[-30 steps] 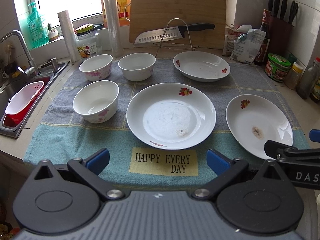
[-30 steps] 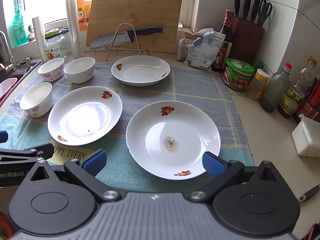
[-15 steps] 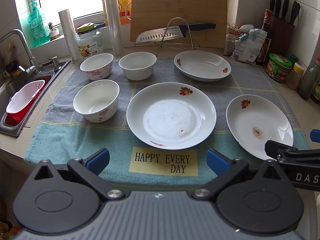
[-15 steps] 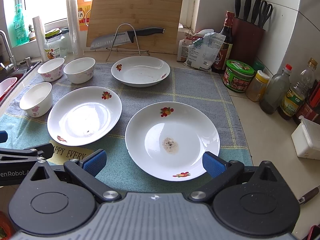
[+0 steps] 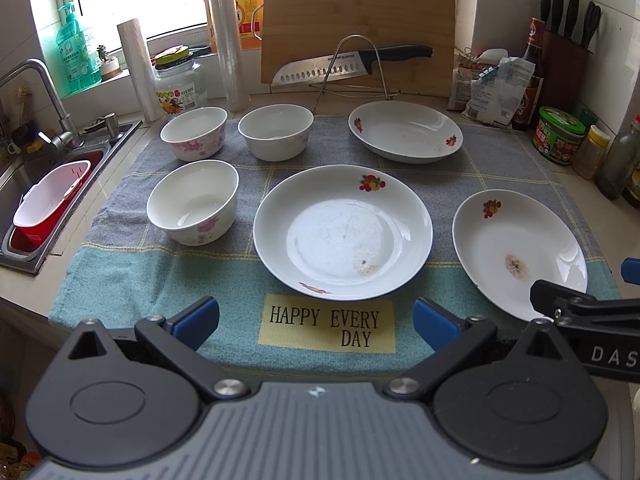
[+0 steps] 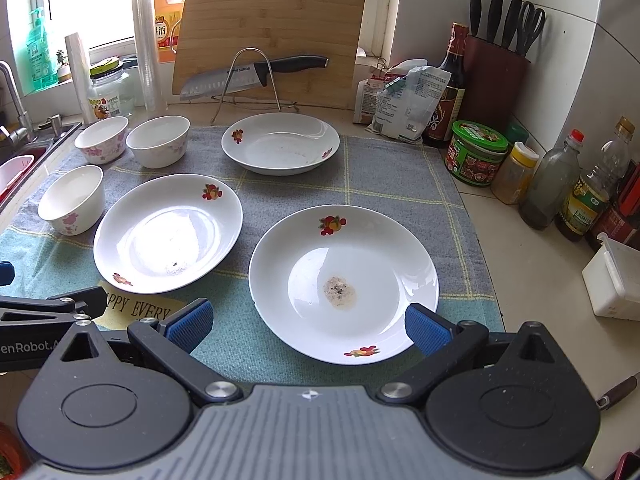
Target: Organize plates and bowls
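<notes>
Both grippers hung low over the near edge of the towel (image 5: 120, 272), each with its blue-padded fingers spread wide and nothing between them. In front of the left gripper (image 5: 316, 316) lay the middle plate (image 5: 343, 232), its near rim just beyond the yellow label (image 5: 326, 326) printed HAPPY EVERY DAY. Between the fingers of the right gripper (image 6: 308, 322) sat the right plate (image 6: 343, 282) — its near rim reached in between the two pads without touching either.

All the dishes sat mouth up and flat on the towel; being round, none had a long axis to speak of. A back plate (image 5: 405, 131) lay by itself toward the cutting board (image 5: 358, 24). Three bowls kept to the left: the near bowl (image 5: 193, 202) beside the middle plate, the far-left bowl (image 5: 193, 133) and the far-middle bowl (image 5: 275, 131) close together behind it.

Bare towel showed between every piece — the widest stretch lay behind the right plate. Left of the towel the counter dropped into the sink (image 5: 24, 184); jars and bottles (image 6: 560, 184) crowded its right side.
</notes>
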The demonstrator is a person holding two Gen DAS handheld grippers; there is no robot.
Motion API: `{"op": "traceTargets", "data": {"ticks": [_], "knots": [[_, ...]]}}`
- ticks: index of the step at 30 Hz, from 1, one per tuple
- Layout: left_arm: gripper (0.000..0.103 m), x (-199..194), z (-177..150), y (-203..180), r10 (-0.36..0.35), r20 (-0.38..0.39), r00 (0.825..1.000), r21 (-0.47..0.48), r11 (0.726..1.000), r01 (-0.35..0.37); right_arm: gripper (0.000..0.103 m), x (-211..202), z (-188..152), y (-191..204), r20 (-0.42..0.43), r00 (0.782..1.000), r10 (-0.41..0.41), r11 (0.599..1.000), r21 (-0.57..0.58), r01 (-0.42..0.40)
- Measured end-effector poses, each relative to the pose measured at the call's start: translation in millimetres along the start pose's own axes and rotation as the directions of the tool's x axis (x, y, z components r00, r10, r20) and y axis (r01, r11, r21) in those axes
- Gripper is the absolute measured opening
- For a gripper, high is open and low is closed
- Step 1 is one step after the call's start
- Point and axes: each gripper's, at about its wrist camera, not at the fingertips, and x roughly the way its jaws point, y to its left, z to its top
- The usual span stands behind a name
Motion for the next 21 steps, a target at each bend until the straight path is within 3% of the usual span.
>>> {"op": "traceTargets", "data": {"ticks": [21], "knots": [[0.102,-1.4,0.9,-1.6,-0.011,0.003,1.0,-0.002,1.0,0.011,0.103,-0.4,-2.1,-5.8,0.013,1.0,0.009,1.0,-0.003,-0.009]]}}
